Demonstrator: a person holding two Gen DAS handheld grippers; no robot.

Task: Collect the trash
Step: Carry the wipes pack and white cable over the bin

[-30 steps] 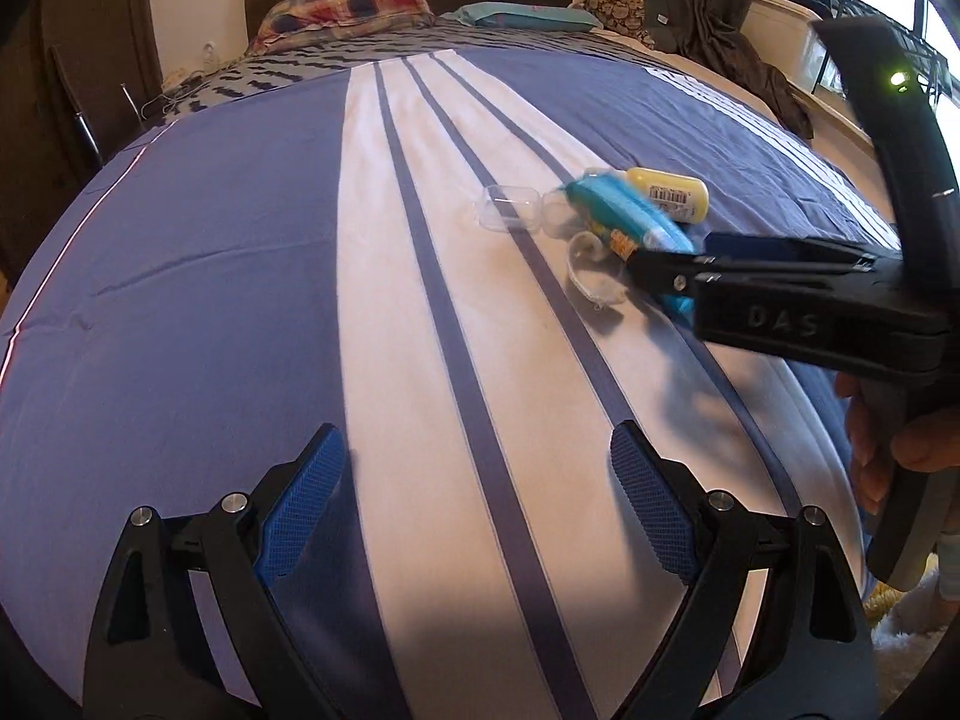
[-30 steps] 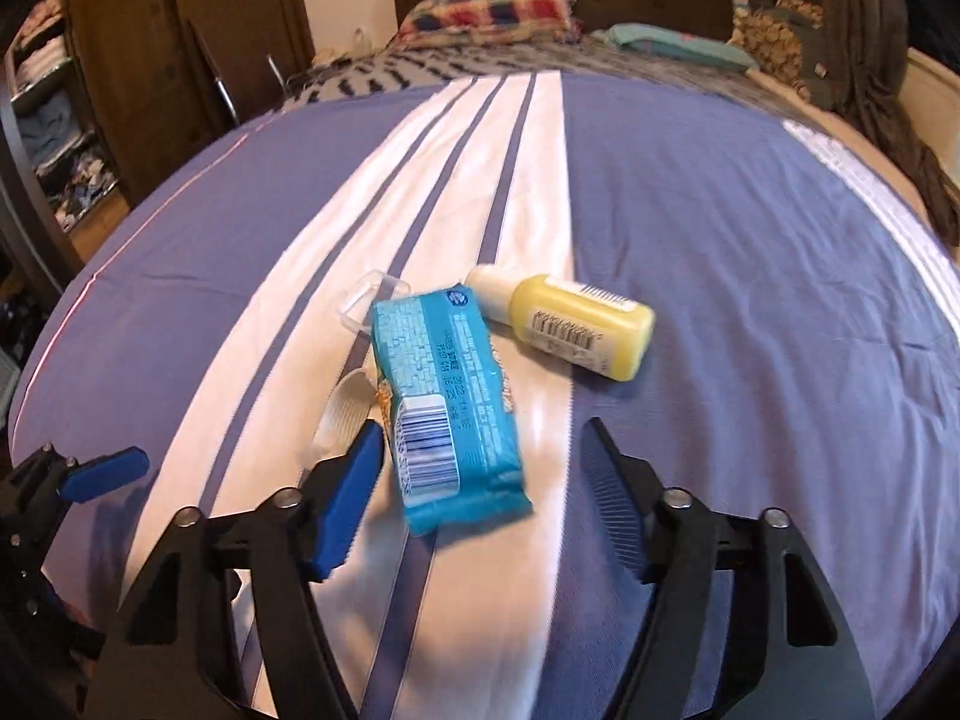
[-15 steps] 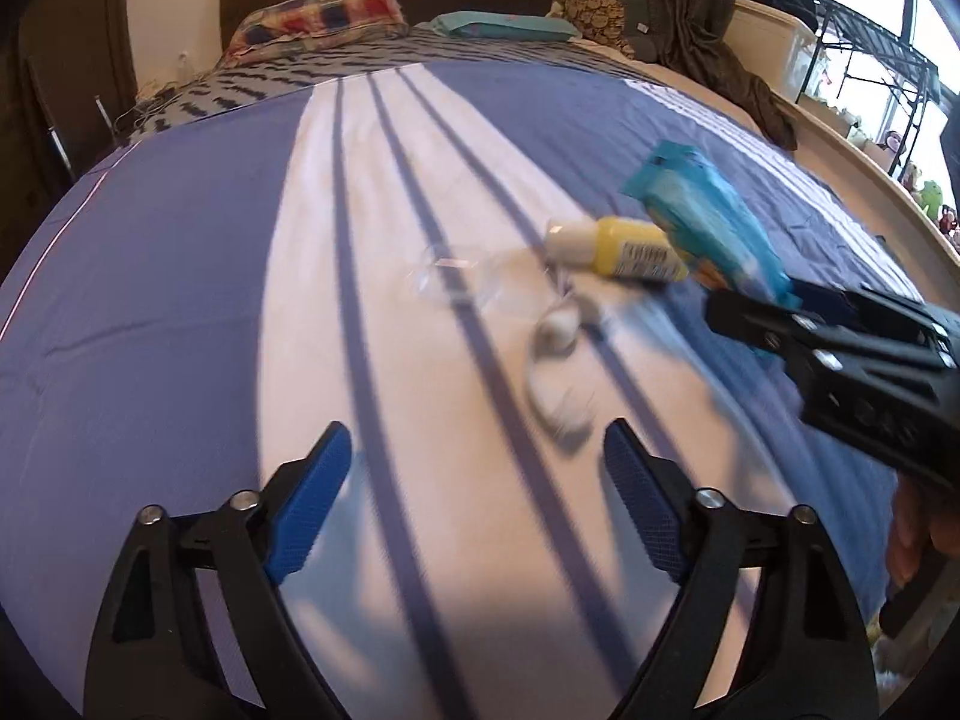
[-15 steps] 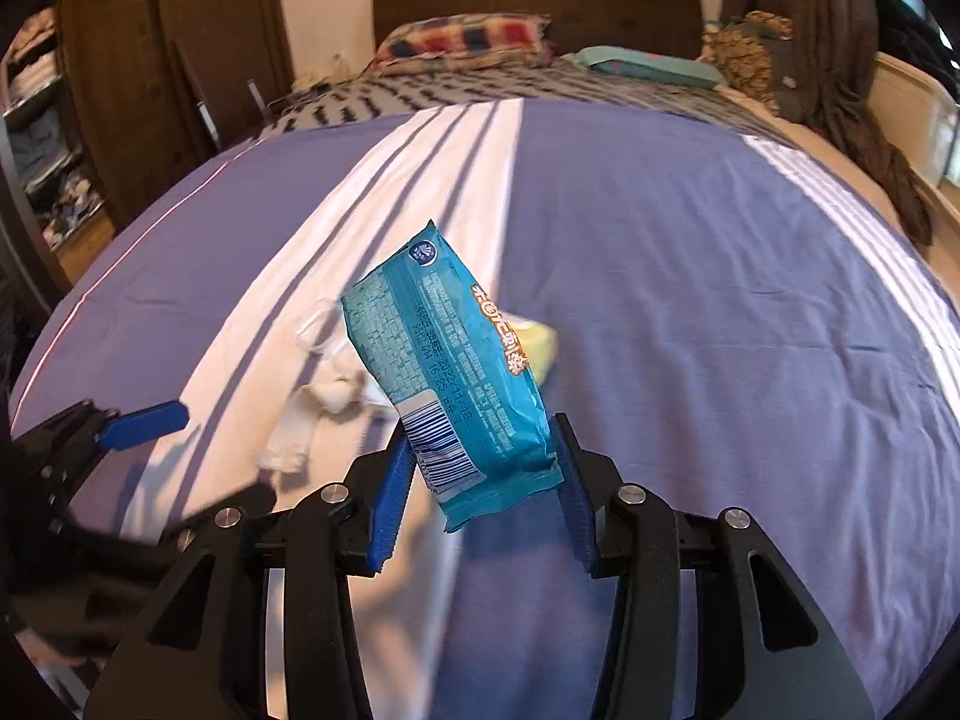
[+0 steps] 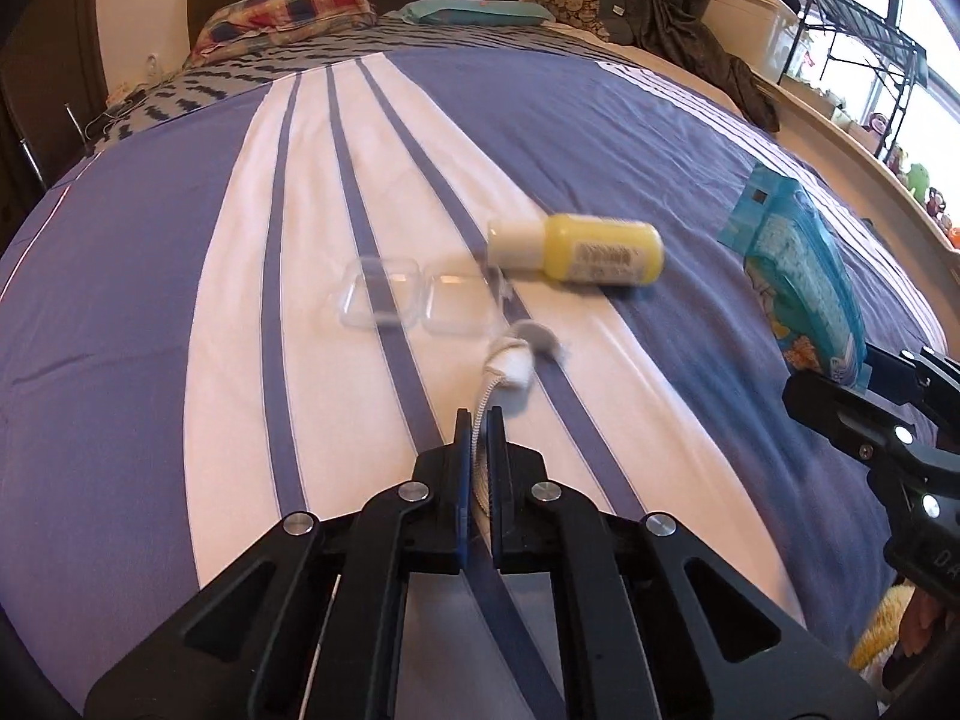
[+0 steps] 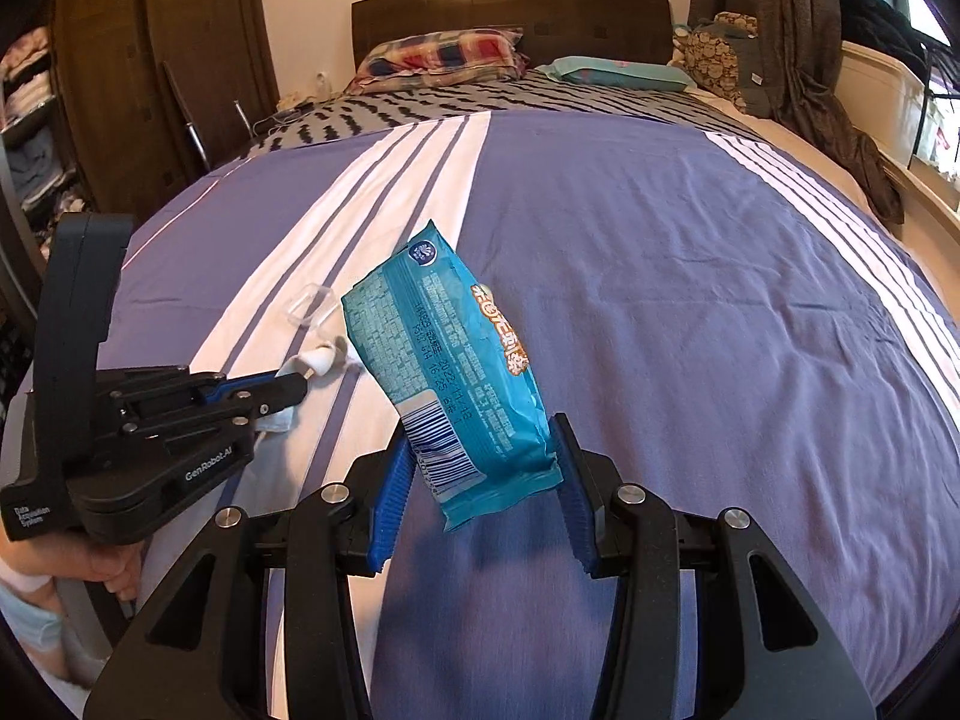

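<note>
My left gripper [image 5: 478, 420] is shut on the woven strap of a crumpled white scrap [image 5: 516, 360] lying on the striped bedspread [image 5: 180, 312]. Just beyond it sit a clear plastic box [image 5: 420, 294] with its lid open and a yellow bottle [image 5: 591, 246] on its side. My right gripper [image 6: 480, 468] is shut on the lower end of a blue snack packet [image 6: 456, 372], held up off the bed. That packet [image 5: 798, 288] and the right gripper [image 5: 864, 384] show at the right edge of the left wrist view. The packet hides the bottle in the right wrist view, where the left gripper [image 6: 294, 387] reaches the scrap [image 6: 321, 360].
Pillows [image 6: 438, 54] and a dark headboard [image 6: 510, 6] lie at the far end of the bed. A wardrobe [image 6: 120, 78] stands on the left, dark clothes [image 5: 690, 30] and a metal rack [image 5: 864, 60] on the right by the window. A hand [image 6: 90, 570] holds the left gripper.
The left gripper's jaws have gone from wide open to shut on the white strap. The right gripper has closed on the blue packet, lifted it off the bed and carried it to the right.
</note>
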